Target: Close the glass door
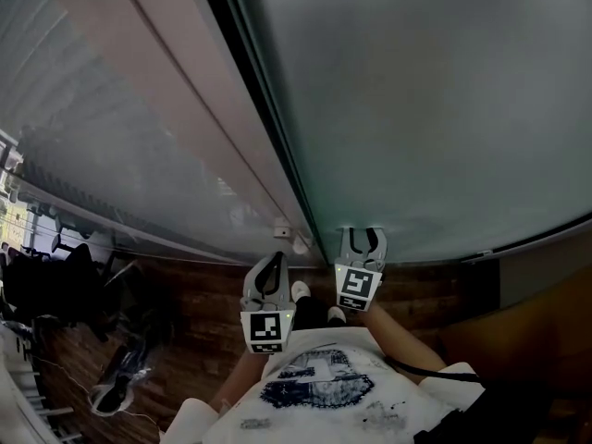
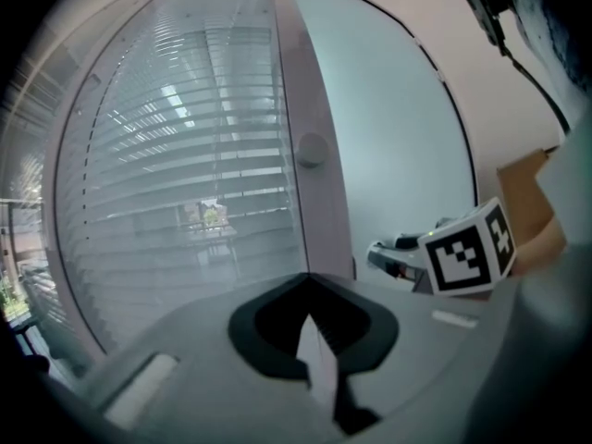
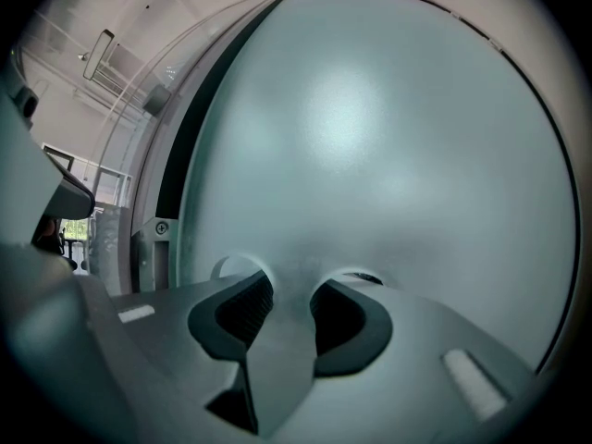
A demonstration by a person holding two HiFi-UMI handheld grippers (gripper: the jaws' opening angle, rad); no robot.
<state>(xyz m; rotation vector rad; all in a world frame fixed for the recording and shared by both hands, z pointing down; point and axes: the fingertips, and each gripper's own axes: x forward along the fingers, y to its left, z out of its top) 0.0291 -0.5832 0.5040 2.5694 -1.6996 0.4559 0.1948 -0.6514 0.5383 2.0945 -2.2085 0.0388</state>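
The frosted glass door [image 1: 416,109] fills the right of the head view; its dark edge [image 1: 268,109] runs beside a fixed pane with blinds [image 1: 120,155]. My right gripper [image 1: 362,239] is open, and its fingertips sit at or nearly on the frosted glass [image 3: 370,137] with nothing between them. In the right gripper view the jaws [image 3: 287,280] stand apart, with the door's dark edge [image 3: 180,165] to their left. My left gripper [image 1: 271,259] is shut and empty. It points at the pale frame post [image 2: 310,155] between the blinds [image 2: 185,174] and the door [image 2: 388,137].
Black office chairs [image 1: 55,276] stand behind the pane at the left. A small white fitting [image 1: 294,239] sits at the foot of the frame. A cardboard box [image 2: 532,202] is to the right of the door. Wooden floor [image 1: 185,340] lies below.
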